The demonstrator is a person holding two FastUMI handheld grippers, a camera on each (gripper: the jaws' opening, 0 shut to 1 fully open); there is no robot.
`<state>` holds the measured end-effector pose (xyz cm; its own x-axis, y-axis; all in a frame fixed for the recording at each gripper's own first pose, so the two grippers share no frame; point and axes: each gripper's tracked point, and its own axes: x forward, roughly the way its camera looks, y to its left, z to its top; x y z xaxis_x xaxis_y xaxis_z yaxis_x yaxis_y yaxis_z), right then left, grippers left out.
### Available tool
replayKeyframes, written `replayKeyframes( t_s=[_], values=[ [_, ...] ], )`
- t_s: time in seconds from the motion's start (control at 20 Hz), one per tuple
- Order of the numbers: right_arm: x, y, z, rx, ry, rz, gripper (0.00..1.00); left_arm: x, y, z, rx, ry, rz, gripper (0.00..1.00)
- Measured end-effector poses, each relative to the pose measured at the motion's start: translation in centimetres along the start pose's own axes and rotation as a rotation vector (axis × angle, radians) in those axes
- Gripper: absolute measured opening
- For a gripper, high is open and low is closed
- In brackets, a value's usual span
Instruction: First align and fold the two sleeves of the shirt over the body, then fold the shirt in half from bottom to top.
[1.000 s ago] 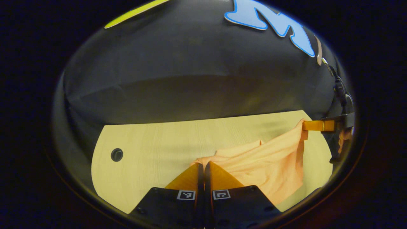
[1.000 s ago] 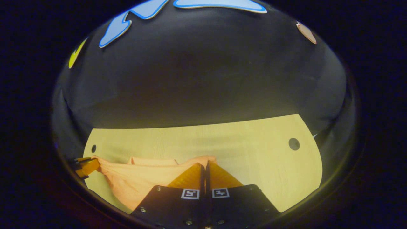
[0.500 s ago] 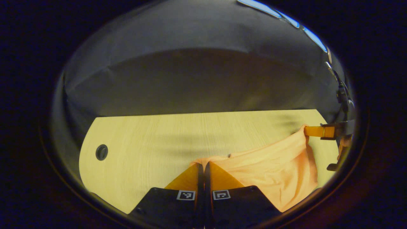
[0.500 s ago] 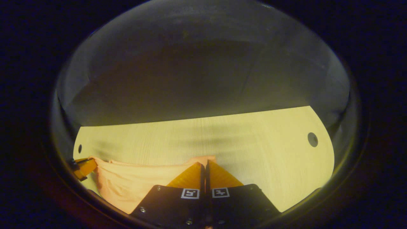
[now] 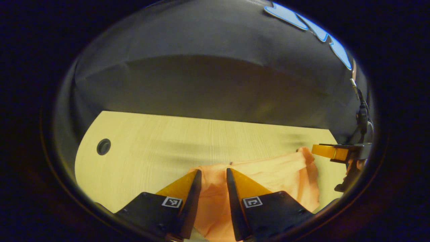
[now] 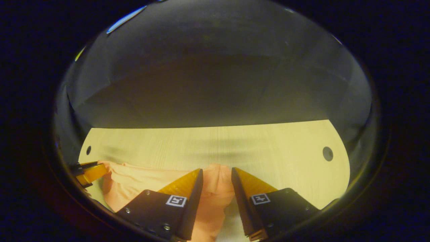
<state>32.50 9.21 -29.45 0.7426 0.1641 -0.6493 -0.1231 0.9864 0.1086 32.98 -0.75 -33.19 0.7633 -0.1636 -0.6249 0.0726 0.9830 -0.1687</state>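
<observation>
both grippers' fingers stand apart, the shirt (image 5: 268, 174) lying loose between each pair on the counter (image 5: 151, 148). it looks bunched, so i judge the last fold laid or nearly so. beyond the left gripper (image 5: 211, 176), the right gripper's (image 6: 216, 174) outer side shows; the right gripper view shows the counter's far right hole (image 6: 327, 153).

left gripper (image 5: 213, 173) jaws apart over crumpled orange fabric shirt (image 5: 268, 174) on pale wooden table (image 5: 144, 151); right gripper (image 5: 327, 152) at shirt's far end.
</observation>
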Motion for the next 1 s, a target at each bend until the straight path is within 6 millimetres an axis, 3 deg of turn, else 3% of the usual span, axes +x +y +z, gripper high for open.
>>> replayKeyframes(
  t_s=[0.05, 0.1, 0.2, 0.6, 0.85, 0.95, 1.0],
  values=[
    [-1.2, 0.3, 0.4, -0.002, -0.015, 0.01, 0.48, -1.0, -0.4, 0.6, 0.001, -0.015, -0.002, 0.51],
    [-2.5, 0.5, 0.8, -0.005, -0.033, 0.018, 0.55, -2.3, -0.7, 1.1, 0.009, -0.031, -0.001, 0.57],
    [-5.7, 0.8, 1.5, -0.018, -0.081, 0.024, 0.55, -4.9, -1.3, 1.9, 0.013, -0.067, -0.005, 0.51],
    [-22.2, 1.4, 2.7, -0.044, -0.264, 0.051, 0.55, -21.4, -6.6, 5.1, 0.017, -0.219, -0.066, 0.51],
    [-30.5, 1.9, 1.8, -0.014, -0.333, 0.097, 0.55, -31.4, -9.4, 4.3, 0.056, -0.28, -0.078, 0.51],
    [-33.3, 2.0, 1.1, -0.01, -0.363, 0.103, 0.55, -34.9, -10.2, 3.5, 0.052, -0.304, -0.078, 0.57],
    [-34.5, 2.2, 0.7, -0.007, -0.375, 0.108, 0.55, -36.6, -10.5, 3.0, 0.049, -0.316, -0.08, 0.46]
  ],
)
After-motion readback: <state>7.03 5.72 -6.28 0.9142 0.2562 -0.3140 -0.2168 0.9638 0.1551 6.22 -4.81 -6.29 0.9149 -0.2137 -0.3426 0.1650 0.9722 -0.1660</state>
